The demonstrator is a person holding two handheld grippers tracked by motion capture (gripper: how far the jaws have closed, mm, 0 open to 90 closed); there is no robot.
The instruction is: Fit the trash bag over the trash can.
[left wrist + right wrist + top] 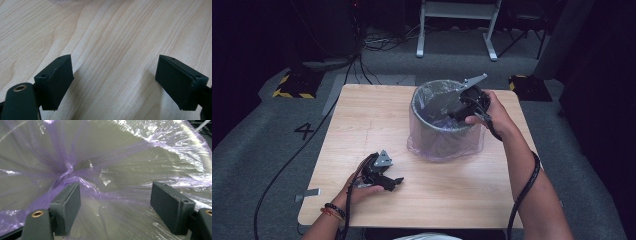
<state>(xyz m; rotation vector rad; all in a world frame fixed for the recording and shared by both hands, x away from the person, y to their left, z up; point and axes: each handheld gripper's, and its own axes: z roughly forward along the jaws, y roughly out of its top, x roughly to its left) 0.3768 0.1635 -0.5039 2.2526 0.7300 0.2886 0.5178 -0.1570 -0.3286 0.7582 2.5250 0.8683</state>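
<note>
Lining a bin on the desk with a thin purple bag.

The desk (362, 120) carries the bin (444, 132) at its far right part, and the purple bag (105, 170) lines the bin, its edge folded over the rim and hanging down the outside wall. The film looks very light, soft, slippery and easy to tear, so I judge the best hold is a pinch on a gathered fold, such as the twisted ridge inside the bin, or on the loose edge at the rim. The right gripper (115, 210) reaches into the bin from the right, jaws wide apart over the film, which lies between them ungripped. The left gripper (115, 82) rests near the desk's front edge, left of the bin, jaws spread and empty.
</note>
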